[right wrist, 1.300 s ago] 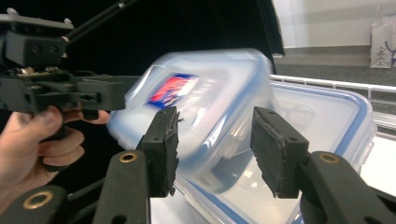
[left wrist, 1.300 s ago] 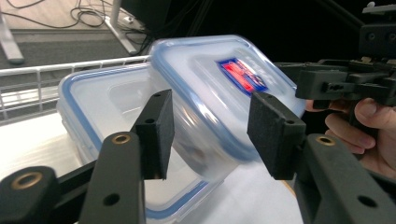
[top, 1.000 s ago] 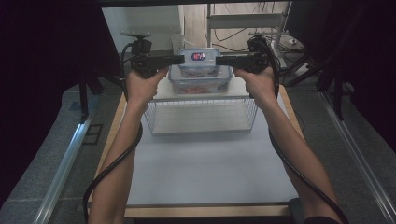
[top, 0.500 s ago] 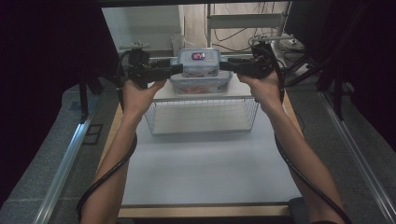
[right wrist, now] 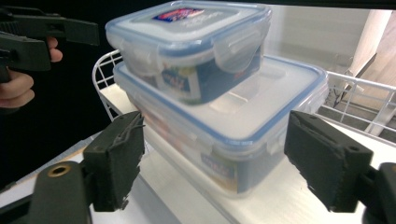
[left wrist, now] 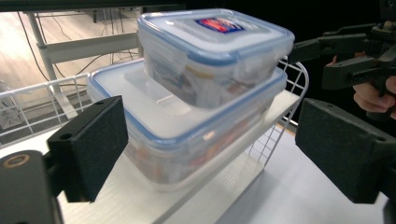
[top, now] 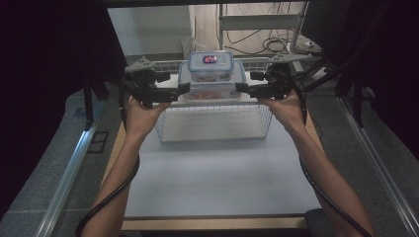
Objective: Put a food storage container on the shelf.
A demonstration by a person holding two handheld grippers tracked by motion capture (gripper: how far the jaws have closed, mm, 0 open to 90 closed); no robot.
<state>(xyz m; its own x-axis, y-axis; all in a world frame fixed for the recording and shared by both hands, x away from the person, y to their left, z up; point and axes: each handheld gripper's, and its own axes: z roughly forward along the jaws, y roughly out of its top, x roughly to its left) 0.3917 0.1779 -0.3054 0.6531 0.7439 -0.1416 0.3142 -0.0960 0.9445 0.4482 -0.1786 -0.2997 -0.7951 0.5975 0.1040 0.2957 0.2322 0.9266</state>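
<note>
High view shows us our left tool (top: 184, 89) and right tool (top: 240, 88), jaws just spread and gripping nothing, flanking the large container (top: 211, 86) under the small container (top: 210, 65) on the wire rack (top: 212, 121), so next we withdraw; left gripper view reveals reddish contents

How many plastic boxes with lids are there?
2. The big box sits on top of the wire rack. The small box is stacked on the big one's lid. None show elsewhere.
</note>
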